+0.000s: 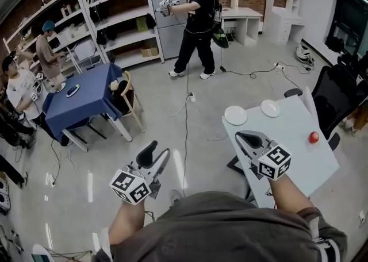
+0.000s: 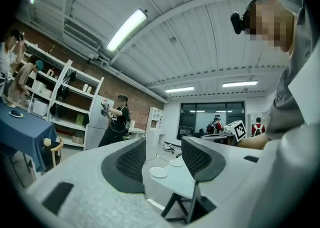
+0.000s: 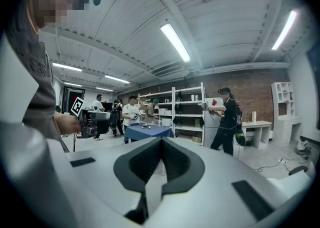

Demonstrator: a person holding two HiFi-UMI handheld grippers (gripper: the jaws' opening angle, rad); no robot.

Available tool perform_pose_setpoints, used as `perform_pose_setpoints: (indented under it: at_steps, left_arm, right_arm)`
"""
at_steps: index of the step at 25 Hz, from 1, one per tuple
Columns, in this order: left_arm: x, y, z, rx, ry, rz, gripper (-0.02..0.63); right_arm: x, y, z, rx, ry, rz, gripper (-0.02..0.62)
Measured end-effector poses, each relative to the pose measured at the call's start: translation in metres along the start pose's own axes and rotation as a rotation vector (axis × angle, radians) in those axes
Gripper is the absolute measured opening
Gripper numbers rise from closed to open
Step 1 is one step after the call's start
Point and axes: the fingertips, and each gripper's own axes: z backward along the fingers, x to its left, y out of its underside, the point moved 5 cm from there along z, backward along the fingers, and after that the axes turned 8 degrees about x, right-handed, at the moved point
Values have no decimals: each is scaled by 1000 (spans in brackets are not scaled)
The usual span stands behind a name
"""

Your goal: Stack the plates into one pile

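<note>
Two white plates lie apart on the white table (image 1: 299,157): one plate (image 1: 235,115) at its far left corner, a smaller plate (image 1: 270,108) to the right of it. My right gripper (image 1: 239,135) hovers over the table's left part, just short of the left plate, shut with nothing in it. My left gripper (image 1: 160,150) hangs over the floor left of the table, open and empty. In the left gripper view both plates, the nearer plate (image 2: 159,172) and the farther plate (image 2: 176,162), show between the left gripper's (image 2: 163,144) parted jaws. The right gripper view shows the right gripper (image 3: 161,140) with its pads meeting; no plate is seen there.
A red ball (image 1: 313,137) lies on the white table's right side. A black office chair (image 1: 336,97) stands behind it. Left is a blue table (image 1: 86,97) with a wooden chair (image 1: 129,97). People stand at the shelves (image 1: 123,19); cables cross the floor.
</note>
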Motion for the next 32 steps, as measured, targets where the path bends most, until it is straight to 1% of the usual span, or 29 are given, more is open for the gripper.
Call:
perform_pose_setpoints:
  at_steps: [4,9,12,17,20,24,29,32]
  left_arm:
    - [92,-24,-10,11,47,-18,199]
    - [193,-49,-10,7,59,-8,199]
    - [234,-53,-16,7,57,4,199]
    - [286,-48,-23,14,51,37,199]
    - [305,-42,-32,24,43,55,199]
    - [308,-36,-53,45,28,64,199]
    - [289,-34,-97,60,-7,57,199]
    - [267,-42,-128,53,-60,62,199]
  right_arm:
    - [2,-38,-84,-18,23,1,-6]
    - [-1,-78,-176,-24,40,2,-7]
    - [-8,-89,-216,-14,35,0,-6]
    - [-17,-93,-270,20,9,-7,-6]
    - [-27,-92,-292,34,-8,-9,-6]
    - [-48,-85,-300,36,-30,-15,-6]
    - [-99,-74,-296,28,-77,-20,-6]
    - [-137,-74,-287,17,-135,-13,-6]
